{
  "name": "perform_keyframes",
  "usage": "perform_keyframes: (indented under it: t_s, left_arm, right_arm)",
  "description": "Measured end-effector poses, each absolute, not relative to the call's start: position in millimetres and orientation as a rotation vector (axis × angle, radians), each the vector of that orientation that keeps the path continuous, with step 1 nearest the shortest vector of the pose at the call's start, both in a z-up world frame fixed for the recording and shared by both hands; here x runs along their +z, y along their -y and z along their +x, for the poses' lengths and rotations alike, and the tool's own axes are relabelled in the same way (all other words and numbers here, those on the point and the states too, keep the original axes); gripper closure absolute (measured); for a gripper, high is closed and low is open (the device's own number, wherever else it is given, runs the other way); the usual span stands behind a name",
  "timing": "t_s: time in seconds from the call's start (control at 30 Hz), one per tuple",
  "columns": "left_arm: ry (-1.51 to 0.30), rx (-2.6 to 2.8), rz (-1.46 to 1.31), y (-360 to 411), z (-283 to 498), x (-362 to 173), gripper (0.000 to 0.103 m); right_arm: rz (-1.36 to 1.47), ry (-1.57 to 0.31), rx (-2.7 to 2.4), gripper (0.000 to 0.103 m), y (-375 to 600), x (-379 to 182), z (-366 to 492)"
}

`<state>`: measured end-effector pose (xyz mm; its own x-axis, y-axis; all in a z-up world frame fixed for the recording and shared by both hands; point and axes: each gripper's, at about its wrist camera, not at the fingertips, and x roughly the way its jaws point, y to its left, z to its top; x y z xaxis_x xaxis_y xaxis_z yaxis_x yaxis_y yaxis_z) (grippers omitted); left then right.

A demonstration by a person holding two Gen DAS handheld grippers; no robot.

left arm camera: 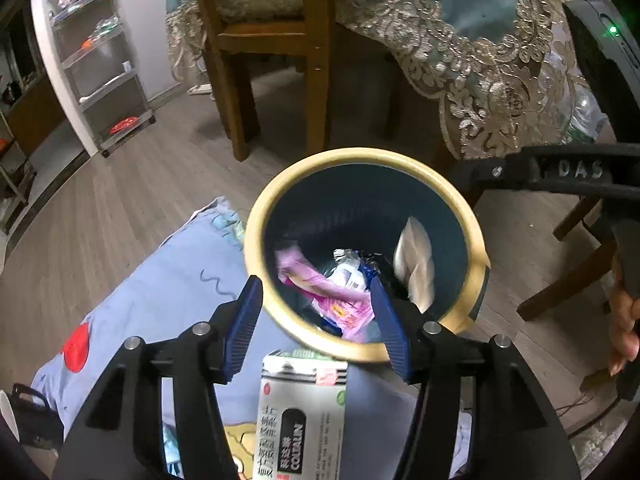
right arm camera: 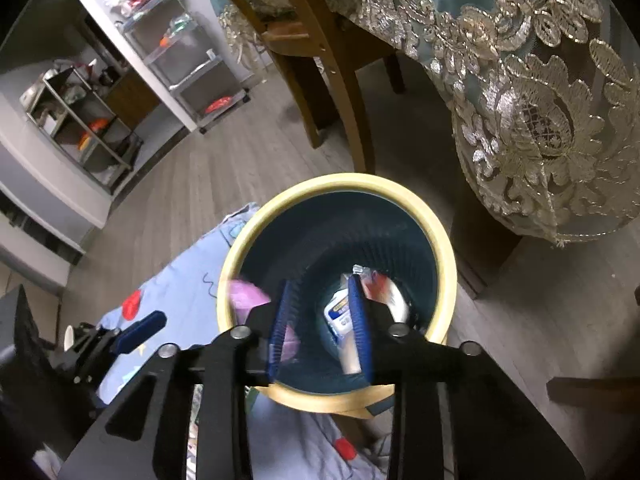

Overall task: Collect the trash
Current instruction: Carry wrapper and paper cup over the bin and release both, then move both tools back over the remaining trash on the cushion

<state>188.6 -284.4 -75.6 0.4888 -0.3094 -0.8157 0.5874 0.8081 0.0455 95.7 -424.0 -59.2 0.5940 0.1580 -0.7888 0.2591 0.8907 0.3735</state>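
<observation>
Over the yellow-rimmed trash bin [left arm camera: 280, 200], the left wrist view shows the left gripper [left arm camera: 316, 312] released and empty; pink wrappers [left arm camera: 320, 284] and a white packet [left arm camera: 350, 276] already lie inside, and a pale scrap [left arm camera: 414, 260], blurred, appears to be dropping in. One white carton [left arm camera: 302, 412] remains on the blue cloth [left arm camera: 160, 300] beneath this gripper. Seen from the right wrist, the right gripper [right arm camera: 320, 320] hangs above the bin [right arm camera: 256, 240], jaws parted, holding nothing. Judgement: collection well advanced; carton outstanding.
</observation>
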Motion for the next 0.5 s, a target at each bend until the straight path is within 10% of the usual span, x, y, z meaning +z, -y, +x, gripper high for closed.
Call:
perform_keyframes:
  t_s: [0.27, 0.5]
  left_arm:
    - [-0.898, -0.509, 0.311, 255, 175, -58, 0.045]
    - [-0.839, -0.47, 0.263, 223, 150, -24, 0.016]
  right_arm:
    - [0.432, -0.912, -0.039, 0.047, 411, -32, 93]
    - [0.353, -0.871, -0.029, 0.017, 399, -13, 81]
